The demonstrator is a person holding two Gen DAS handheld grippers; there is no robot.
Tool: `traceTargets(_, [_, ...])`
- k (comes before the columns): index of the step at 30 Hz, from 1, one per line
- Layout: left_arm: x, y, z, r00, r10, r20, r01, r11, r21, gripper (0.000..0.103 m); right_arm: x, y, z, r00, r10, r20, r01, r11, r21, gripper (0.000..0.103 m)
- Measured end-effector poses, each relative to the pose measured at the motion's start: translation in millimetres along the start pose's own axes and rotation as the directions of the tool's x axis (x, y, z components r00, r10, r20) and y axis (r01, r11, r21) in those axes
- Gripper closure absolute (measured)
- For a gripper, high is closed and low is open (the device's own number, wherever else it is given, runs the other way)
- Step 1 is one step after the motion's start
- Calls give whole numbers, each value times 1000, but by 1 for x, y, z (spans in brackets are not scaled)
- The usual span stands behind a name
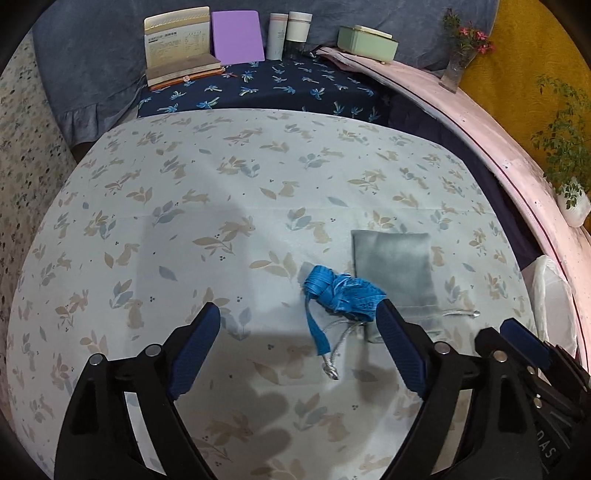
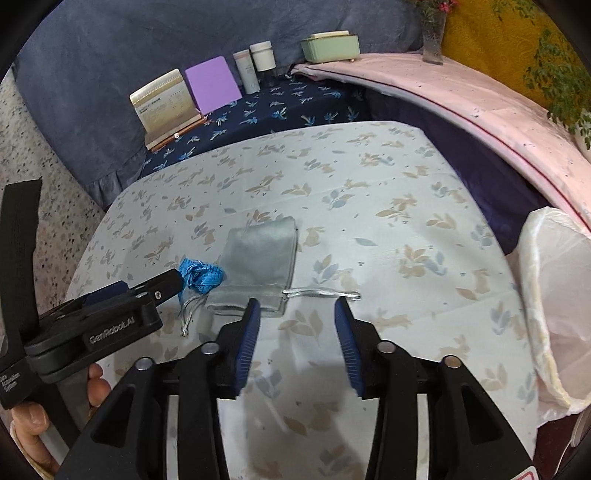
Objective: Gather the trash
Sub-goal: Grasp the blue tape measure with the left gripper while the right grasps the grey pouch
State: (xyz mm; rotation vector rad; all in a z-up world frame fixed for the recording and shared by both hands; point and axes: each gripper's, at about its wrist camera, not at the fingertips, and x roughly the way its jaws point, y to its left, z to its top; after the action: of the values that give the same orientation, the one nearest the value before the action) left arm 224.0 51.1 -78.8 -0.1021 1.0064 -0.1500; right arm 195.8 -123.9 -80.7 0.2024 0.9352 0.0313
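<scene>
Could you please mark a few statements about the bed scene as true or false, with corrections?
1. The blue measuring tape lies bunched beside the grey pouch. True.
2. The left gripper is clamped on the tape. False: its jaws stand open, the tape between them, no pad pressing.
3. The right gripper holds nothing. True.
4. The white plastic bag lies on the purple notebook. False: the bag is at the bed's right edge, far from it.

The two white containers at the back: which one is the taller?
The slim white tube, left of the squat white jar and next to the purple board, reaches lower and is longer overall.
</scene>
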Motion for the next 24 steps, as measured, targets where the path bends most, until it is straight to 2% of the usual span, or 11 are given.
traceTargets(16, [33,2,10,999,-13,-41,13,1000,-4,21,50,9,6,998,2,-61,-3,1000,-2,55])
traceTargets(18, [34,0,11,999,-16,-41,17,1000,7,25,54,10,4,998,-2,-66,2,1000,-12,55])
traceTargets(21, [36,-3,11,998,-38,-45,39,999,15,40,55,12,2,998,-9,-58,8,1000,-25,61])
traceTargets(22, [35,-4,11,998,-47,-45,48,999,19,43,55,13,1,998,-8,-58,6,1000,-30,67])
traceTargets(24, [35,-7,12,996,-73,-50,74,997,27,58,56,15,0,998,-3,-58,1,999,-40,75])
